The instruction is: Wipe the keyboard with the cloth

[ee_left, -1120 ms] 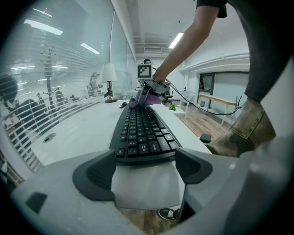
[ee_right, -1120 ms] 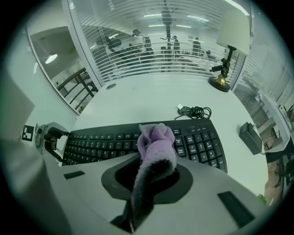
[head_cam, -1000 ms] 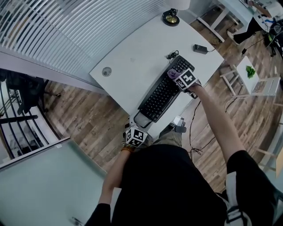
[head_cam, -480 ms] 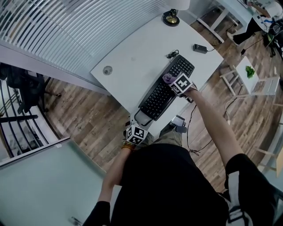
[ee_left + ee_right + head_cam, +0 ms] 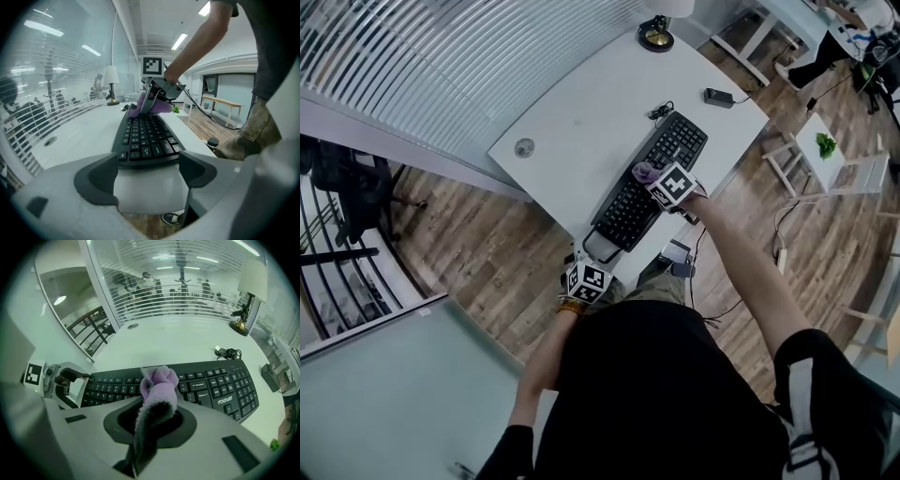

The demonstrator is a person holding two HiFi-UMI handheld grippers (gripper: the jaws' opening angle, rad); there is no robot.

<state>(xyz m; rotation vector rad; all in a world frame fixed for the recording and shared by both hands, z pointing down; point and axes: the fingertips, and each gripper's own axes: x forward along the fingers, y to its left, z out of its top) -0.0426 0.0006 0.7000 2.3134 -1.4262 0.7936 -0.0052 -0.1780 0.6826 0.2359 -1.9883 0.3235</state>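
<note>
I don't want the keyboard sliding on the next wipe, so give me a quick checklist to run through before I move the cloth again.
1. Cloth gripped: ok. The right gripper is shut on it, and a purple tuft sticks out past the jaws.
2. Cloth over the keys: ok. It sits above the middle of the keyboard.
3. Cloth pressing on the keys: cannot tell.
4. Keyboard steadied: not ok. The left gripper is at the keyboard's end with its jaws apart, not clamped.
5. Keys free of other things: ok. The coiled cable lies on the desk beyond the keyboard's far edge.
</note>
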